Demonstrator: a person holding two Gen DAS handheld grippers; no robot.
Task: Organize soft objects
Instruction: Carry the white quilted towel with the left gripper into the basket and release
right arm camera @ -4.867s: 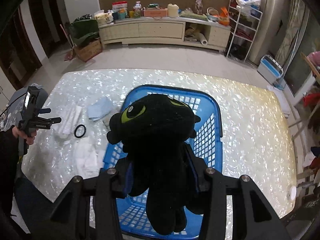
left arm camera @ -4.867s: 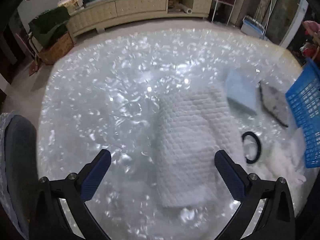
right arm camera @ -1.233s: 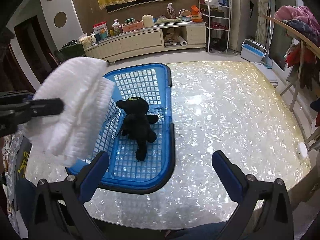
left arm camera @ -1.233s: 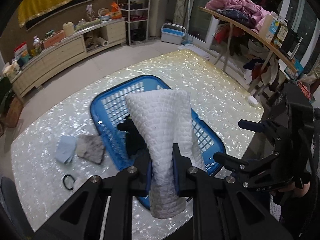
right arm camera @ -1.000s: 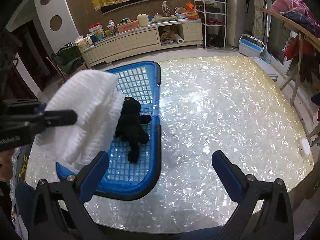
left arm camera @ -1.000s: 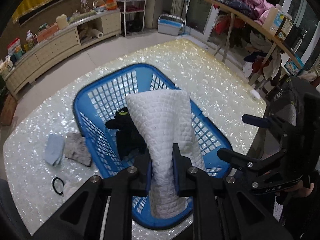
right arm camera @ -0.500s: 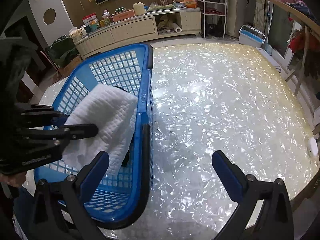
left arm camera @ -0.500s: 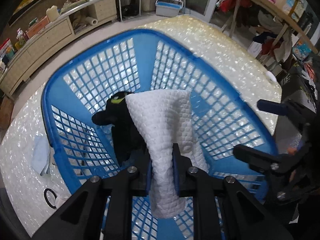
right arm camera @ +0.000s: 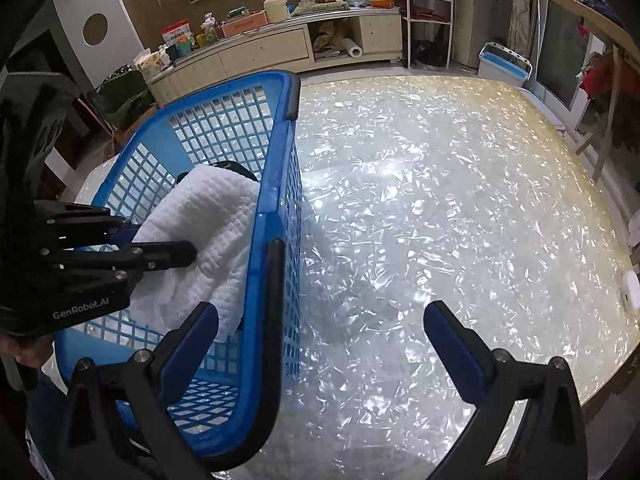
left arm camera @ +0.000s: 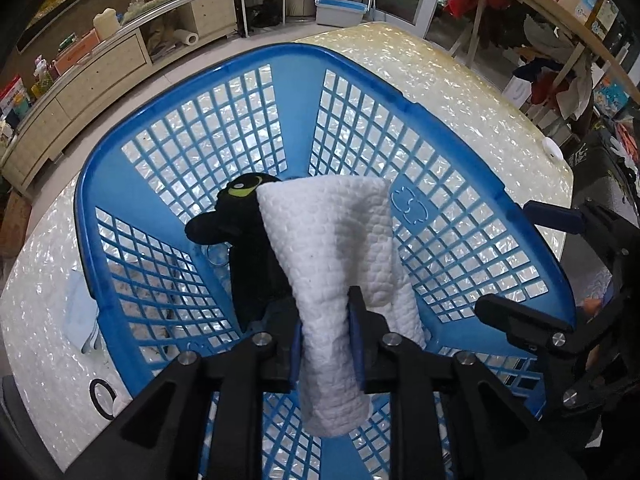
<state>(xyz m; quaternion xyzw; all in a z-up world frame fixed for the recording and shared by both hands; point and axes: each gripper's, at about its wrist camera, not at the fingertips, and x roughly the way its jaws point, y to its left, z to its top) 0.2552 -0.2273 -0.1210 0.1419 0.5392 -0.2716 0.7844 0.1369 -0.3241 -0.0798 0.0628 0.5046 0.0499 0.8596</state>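
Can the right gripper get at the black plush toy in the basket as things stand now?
Probably not directly. The right gripper stands open outside the blue basket, over the table. The white towel, pinched in the left gripper, hangs over most of the black plush toy.

A home living room: long sideboard, clothes rack, pearly table.

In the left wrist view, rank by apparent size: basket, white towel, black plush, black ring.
1. Basket
2. White towel, though it hangs nearest the camera, so its size is exaggerated
3. Black plush, partly hidden behind the towel
4. Black ring
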